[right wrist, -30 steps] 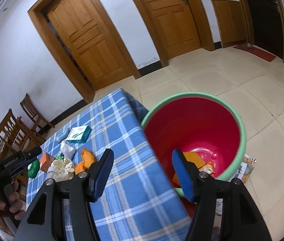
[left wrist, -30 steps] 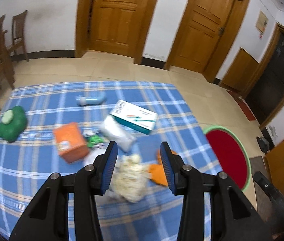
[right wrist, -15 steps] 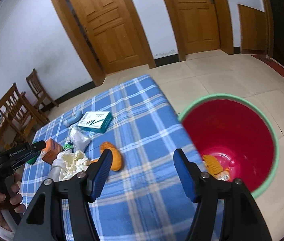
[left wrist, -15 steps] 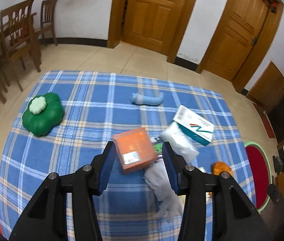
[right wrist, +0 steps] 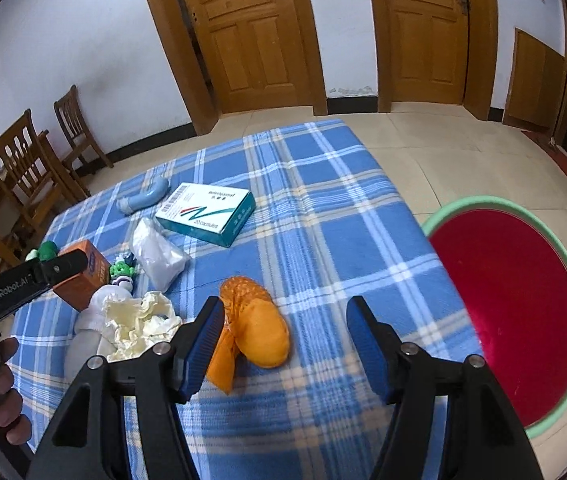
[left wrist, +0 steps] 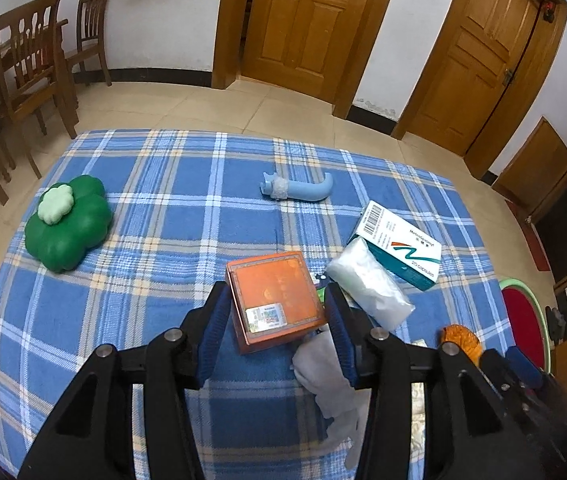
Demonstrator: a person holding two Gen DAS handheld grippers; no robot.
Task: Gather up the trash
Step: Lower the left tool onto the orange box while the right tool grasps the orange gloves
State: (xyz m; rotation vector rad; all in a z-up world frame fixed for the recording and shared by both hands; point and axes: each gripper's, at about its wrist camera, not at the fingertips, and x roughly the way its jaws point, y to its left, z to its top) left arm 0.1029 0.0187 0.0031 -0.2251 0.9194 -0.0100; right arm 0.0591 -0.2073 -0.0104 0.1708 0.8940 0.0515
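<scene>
Reading "20 capsules" on teal-white box (left wrist: 399,248)

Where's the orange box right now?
In the left wrist view, the orange box lies on the blue checked cloth between the left gripper's open fingers.

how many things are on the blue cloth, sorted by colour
green: 2, cushion, small toy
orange: 2, box, net bag
blue: 1, tube
white and teal: 1, capsule box
white or cream: 3, plastic bag, sock, crumpled paper
total: 9
</scene>
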